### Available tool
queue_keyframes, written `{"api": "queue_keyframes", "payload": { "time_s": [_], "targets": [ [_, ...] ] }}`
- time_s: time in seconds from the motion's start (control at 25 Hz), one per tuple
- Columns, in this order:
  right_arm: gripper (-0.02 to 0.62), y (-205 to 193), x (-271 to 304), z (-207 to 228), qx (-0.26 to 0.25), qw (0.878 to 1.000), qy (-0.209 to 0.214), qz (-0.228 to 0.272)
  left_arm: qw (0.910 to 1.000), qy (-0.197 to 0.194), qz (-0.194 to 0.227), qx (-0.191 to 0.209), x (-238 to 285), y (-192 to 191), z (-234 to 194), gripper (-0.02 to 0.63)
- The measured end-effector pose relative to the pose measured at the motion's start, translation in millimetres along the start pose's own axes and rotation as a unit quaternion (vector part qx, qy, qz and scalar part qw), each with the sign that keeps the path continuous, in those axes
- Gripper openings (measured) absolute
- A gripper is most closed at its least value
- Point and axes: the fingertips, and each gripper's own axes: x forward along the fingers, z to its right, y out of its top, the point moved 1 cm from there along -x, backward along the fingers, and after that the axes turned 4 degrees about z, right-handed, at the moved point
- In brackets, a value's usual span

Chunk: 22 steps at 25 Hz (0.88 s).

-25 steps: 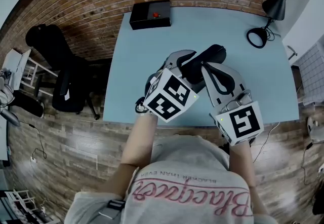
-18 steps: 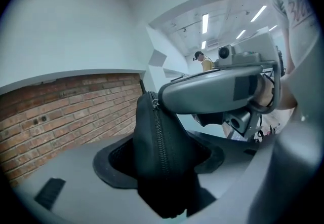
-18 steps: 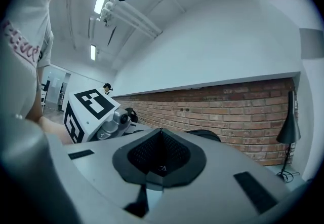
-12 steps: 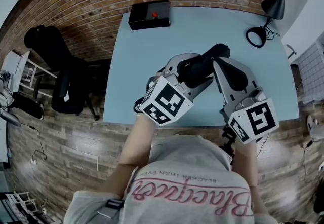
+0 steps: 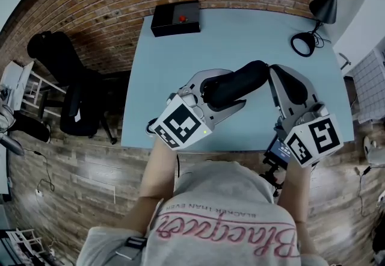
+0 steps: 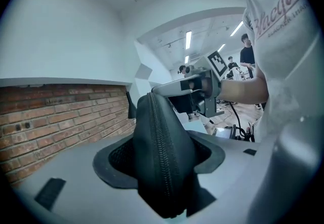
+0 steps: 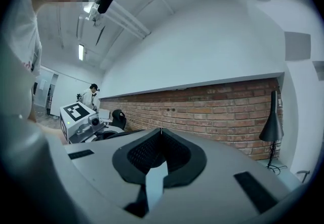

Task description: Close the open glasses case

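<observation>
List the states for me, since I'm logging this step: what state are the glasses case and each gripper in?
glasses case: halves together; whether it is zipped is unclear.
left gripper: jaws have just been closing, now shut on the glasses case.
right gripper: shut, nothing between the jaws.

Light grey T-shirt (image 5: 225,213) with pink script lettering, short sleeves, left gripper (image 5: 236,88) and right gripper (image 5: 278,73) in pale grey plastic, black textured pads, each with a white cube (image 5: 180,126) of black square markers.
</observation>
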Motion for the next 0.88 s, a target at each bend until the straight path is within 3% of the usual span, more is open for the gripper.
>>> {"api": "queue_keyframes", "payload": {
  "time_s": [0.2, 0.4, 0.64, 0.8, 0.84, 0.88],
  "targets": [
    [0.020, -5, -5, 5, 0.107, 0.994, 0.039, 0.004, 0.9989, -0.008, 0.033, 0.031, -10, 5, 3, 0.276],
    [0.020, -13, -9, 12, 0.230, 0.970, 0.080, 0.017, 0.9969, -0.018, 0.063, 0.044, -17, 15, 5, 0.275],
    [0.020, -29, -11, 14, 0.312, 0.945, 0.101, 0.020, 0.9935, -0.030, 0.103, 0.036, -24, 27, 6, 0.275],
    [0.020, -28, -11, 10, 0.409, 0.900, 0.145, 0.046, 0.9898, -0.030, 0.137, -0.025, -29, 33, 4, 0.276],
    [0.020, -29, -10, 9, 0.424, 0.893, 0.148, 0.043, 0.9893, -0.032, 0.136, -0.044, -28, 32, 4, 0.276],
    [0.020, -33, -9, 9, 0.426, 0.893, 0.143, 0.034, 0.9890, -0.036, 0.130, -0.060, -27, 29, 3, 0.278]
  ]
}}
